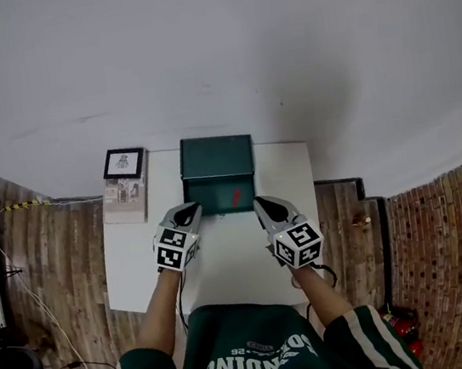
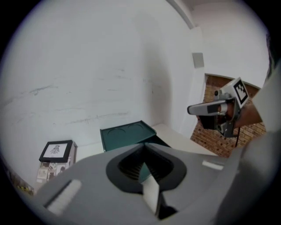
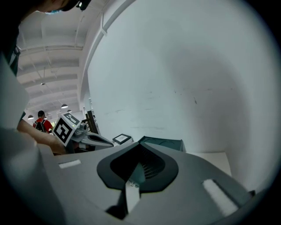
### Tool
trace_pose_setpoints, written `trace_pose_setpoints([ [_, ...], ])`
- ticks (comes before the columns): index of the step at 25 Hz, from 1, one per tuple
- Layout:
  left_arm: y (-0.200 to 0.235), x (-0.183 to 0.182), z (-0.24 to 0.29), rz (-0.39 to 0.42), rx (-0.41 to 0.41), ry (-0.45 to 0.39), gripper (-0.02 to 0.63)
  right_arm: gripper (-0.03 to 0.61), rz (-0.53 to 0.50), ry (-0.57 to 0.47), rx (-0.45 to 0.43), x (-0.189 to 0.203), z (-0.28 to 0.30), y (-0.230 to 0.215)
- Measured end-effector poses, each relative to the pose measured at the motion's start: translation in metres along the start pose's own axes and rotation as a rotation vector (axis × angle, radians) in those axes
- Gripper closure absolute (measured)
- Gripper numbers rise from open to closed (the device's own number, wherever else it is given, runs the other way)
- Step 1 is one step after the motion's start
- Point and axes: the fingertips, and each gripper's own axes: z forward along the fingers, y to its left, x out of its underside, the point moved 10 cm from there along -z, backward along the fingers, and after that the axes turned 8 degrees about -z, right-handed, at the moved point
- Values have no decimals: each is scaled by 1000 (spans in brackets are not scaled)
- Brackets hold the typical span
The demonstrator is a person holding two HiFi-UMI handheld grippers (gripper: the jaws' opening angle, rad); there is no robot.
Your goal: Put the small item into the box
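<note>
Left gripper [image 1: 193, 210]: jaws together, nothing between them, as its own view shows. Right gripper [image 1: 260, 204]: the same, tips meeting and empty.

Both tips hang at the near edge of the open green box [image 1: 216, 157], left tip at the near left corner, right tip at the near right corner, well apart from each other.

Small item [image 1: 235, 197]: red, lying inside the box, between the two tips and slightly beyond them, touching neither. Only the head view shows it. Both gripper views catch just the raised lid, and the left gripper view shows two round embossed rings on it.

Box sits on a white table [image 1: 225, 262] against a white wall. A framed picture [image 1: 124, 163] lies left of the box.

Right gripper view alone shows a person in red [image 3: 41, 124] far back under ceiling lights.

Writing: upside-down letters on the green sweatshirt [image 1: 265, 355], not reliably readable. Square markers on both cubes.
</note>
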Motion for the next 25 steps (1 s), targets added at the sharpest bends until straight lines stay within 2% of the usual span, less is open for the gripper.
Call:
trace_pose_setpoints([
  [4,-10,-21,-24,1,3,-122,561,577,-34,-54,17,-15,-1,4],
  [15,-24,-85,-85,47,-8,-458,561,577,-141,-307,114,-72,-36,14],
  [18,-28,-87,-94,45,-6,-496,561,576,-151,-317,132,-71,-43,19],
  [25,-30,-65,-91,23,-37,-494,561,577,-121,-276,154,-48,-42,23],
])
